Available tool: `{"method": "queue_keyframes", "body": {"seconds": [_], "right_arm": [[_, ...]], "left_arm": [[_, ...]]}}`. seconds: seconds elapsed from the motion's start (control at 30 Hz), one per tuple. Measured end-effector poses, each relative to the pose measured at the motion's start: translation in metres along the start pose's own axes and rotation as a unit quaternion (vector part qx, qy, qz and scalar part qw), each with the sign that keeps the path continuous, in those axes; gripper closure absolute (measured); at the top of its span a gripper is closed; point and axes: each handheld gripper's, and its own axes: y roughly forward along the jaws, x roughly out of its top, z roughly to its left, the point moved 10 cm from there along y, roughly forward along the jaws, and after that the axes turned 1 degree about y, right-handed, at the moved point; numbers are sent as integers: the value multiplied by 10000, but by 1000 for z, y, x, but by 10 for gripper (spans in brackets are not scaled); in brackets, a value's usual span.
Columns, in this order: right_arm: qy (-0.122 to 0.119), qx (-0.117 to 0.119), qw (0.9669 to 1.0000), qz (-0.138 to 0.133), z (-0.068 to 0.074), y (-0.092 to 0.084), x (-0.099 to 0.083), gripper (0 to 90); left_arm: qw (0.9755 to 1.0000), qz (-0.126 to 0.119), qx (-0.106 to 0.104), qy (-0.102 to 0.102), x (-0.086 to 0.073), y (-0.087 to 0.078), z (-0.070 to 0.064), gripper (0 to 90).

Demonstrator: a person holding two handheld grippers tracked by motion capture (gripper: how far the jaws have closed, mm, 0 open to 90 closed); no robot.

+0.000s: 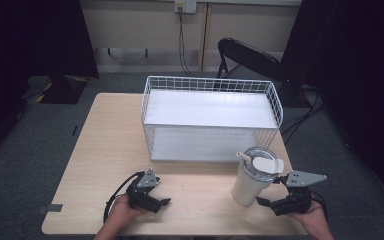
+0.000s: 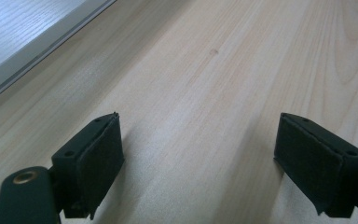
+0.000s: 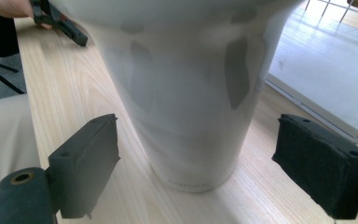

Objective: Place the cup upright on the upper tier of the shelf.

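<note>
A cream tumbler [image 1: 252, 179] with a clear lid and a straw stands upright on the wooden table [image 1: 105, 150], near its front right. My right gripper [image 1: 261, 201] is open just right of the cup's base, at table height. In the right gripper view the tumbler [image 3: 191, 102] rises between and just beyond the spread pads [image 3: 86, 163], which do not touch it. At the front left my left gripper [image 1: 164, 202] is open low over bare wood, and its pads [image 2: 93, 158] hold nothing. A white wire basket [image 1: 210, 85] stands at the back middle.
The basket's white floor panel [image 2: 23, 37] shows at the upper left of the left gripper view. A black folding chair [image 1: 250, 57] stands behind the table. Dark curtains hang at both sides. Bare wood lies between the two grippers.
</note>
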Motion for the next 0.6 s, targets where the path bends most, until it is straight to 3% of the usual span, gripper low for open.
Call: {"method": "queue_keyframes", "body": {"seconds": [0.6], "right_arm": [[24, 192, 9993, -306, 6, 5, 16, 121]], "left_arm": [[10000, 0, 0, 2, 0, 0, 0, 147]]}}
